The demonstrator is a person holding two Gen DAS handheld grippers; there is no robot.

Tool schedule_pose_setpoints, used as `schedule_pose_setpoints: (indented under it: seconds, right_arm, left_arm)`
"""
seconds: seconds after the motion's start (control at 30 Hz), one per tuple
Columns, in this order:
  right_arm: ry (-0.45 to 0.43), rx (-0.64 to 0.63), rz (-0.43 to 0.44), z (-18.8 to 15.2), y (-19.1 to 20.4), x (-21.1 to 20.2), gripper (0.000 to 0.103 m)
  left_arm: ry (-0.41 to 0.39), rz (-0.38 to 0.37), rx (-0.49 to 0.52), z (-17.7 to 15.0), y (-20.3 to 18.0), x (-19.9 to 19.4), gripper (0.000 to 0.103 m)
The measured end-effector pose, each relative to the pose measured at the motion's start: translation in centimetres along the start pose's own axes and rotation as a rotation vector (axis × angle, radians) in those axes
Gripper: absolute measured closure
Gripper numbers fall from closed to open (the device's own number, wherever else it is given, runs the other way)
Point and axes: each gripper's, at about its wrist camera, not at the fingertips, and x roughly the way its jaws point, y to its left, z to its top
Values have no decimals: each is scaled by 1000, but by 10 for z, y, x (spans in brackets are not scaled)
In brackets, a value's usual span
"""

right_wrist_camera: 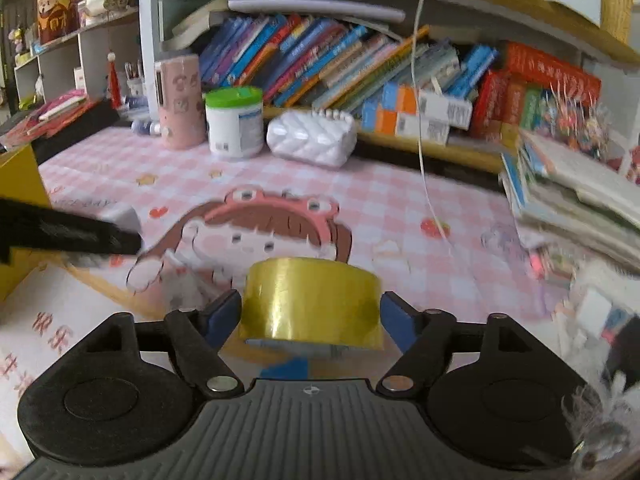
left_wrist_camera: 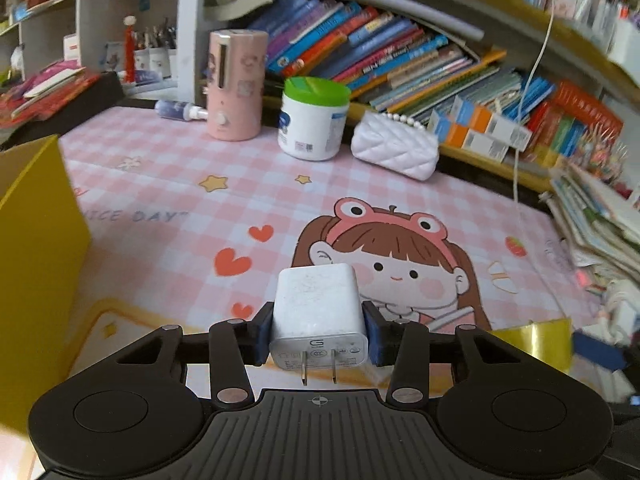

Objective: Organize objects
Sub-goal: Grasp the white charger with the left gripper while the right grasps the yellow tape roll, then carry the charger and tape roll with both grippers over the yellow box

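My left gripper (left_wrist_camera: 318, 330) is shut on a white USB charger plug (left_wrist_camera: 318, 312), its two prongs pointing back at the camera, held above the pink checked mat (left_wrist_camera: 168, 168). My right gripper (right_wrist_camera: 311, 312) is shut on a roll of yellow tape (right_wrist_camera: 312, 300), held above the mat (right_wrist_camera: 380, 200). The tape roll also shows at the right edge of the left wrist view (left_wrist_camera: 536, 340). The left gripper shows as a dark blurred bar at the left of the right wrist view (right_wrist_camera: 68, 232).
A yellow box (left_wrist_camera: 36, 248) stands at the left. At the back of the mat stand a pink cylinder (left_wrist_camera: 236, 84), a white tub with green lid (left_wrist_camera: 312, 120) and a white quilted purse (left_wrist_camera: 394, 148). Bookshelves (left_wrist_camera: 400, 60) run behind; stacked papers (left_wrist_camera: 596, 216) lie right. A white cable (right_wrist_camera: 424, 120) hangs down.
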Motion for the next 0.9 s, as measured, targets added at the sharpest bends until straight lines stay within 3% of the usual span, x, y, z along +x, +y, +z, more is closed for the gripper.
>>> schedule_pose_setpoints:
  seconds: [0.13, 0.4, 0.73, 0.9]
  right_arm:
    - [72, 50, -3, -9, -1, 9, 15]
    - [88, 108, -9, -12, -4, 25, 18]
    - [-144, 114, 10, 28, 20, -42, 18]
    - [-215, 129, 42, 39, 48, -82, 18]
  left_arm:
    - [5, -22, -40, -12, 11, -21, 61]
    - [-13, -31, -43, -26, 19, -50, 61]
    - [-103, -52, -81, -29, 39, -88, 61]
    - [-156, -79, -97, -32, 59, -115, 61]
